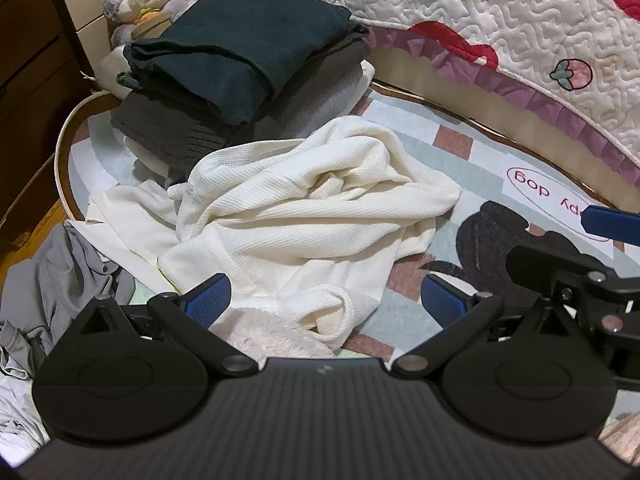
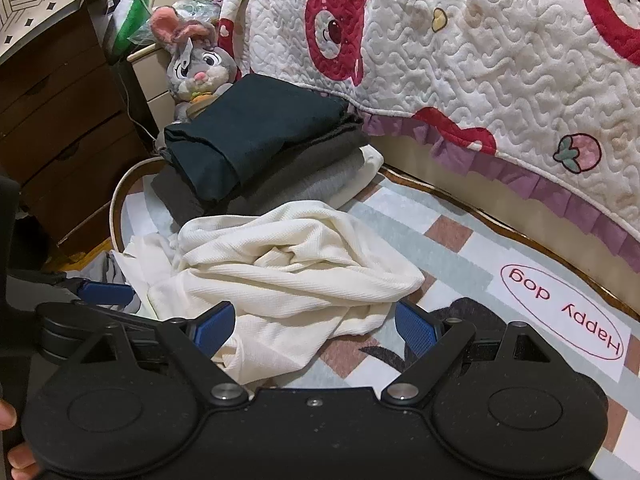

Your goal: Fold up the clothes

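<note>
A crumpled cream waffle-knit garment (image 1: 304, 216) lies in a heap on the patterned rug (image 1: 472, 160); the right wrist view shows the same cream garment (image 2: 288, 268) from the other side. Behind it stands a stack of folded clothes (image 1: 240, 68), dark green on top, grey and white below, seen too as the folded stack (image 2: 256, 140). My left gripper (image 1: 324, 300) is open above the heap's near edge, nothing between its blue pads. My right gripper (image 2: 316, 326) is open too, hovering over the heap's near right corner. Each gripper shows at the edge of the other's view.
A loose grey garment (image 1: 52, 280) lies at the left. A plush rabbit (image 2: 196, 68) sits by a cream drawer unit behind the stack. A quilted bedspread (image 2: 480, 60) hangs down the bed at right. A dark wooden dresser (image 2: 60, 128) stands at left.
</note>
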### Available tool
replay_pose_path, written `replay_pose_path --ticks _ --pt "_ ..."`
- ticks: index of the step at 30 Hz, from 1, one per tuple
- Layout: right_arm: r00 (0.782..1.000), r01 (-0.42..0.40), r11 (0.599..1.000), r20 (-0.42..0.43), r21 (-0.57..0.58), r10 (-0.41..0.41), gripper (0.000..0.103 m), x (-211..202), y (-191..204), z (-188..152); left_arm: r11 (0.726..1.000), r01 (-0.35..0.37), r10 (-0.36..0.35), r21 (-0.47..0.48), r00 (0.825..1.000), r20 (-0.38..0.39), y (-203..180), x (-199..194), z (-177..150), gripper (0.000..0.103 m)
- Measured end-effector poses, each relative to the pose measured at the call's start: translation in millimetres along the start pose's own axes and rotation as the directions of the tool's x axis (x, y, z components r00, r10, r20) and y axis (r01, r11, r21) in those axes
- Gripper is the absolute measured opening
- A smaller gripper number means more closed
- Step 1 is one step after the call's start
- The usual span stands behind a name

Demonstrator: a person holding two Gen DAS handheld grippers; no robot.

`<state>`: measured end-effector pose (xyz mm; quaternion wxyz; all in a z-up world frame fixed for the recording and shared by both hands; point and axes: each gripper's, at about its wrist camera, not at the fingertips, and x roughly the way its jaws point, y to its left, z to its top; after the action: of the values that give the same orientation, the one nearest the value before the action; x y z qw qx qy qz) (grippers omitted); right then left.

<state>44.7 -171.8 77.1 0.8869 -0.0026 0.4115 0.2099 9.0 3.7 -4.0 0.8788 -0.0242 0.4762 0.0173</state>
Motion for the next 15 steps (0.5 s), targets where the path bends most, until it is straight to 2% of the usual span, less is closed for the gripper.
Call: replay_pose_path --ticks 8,12,15 --pt "1.000 0.003 1.000 -0.006 0.013 -0.003 0.090 4 -3 -2 1.000 0.003 -0.003 -0.009 1.000 -0.006 -2 4 -2 0.103" --pt "0.997 -0.081 0.992 0.000 0.099 0.081 0.090 12 -15 2 1.000 0.007 -0.007 -0.007 1.000 0.010 1 4 1 0.103" --pt "0.990 -0.143 0.976 0.008 0.163 0.144 0.091 19 -25 5 1.000 0.014 -0.014 0.007 0.999 0.048 15 2 16 0.103"
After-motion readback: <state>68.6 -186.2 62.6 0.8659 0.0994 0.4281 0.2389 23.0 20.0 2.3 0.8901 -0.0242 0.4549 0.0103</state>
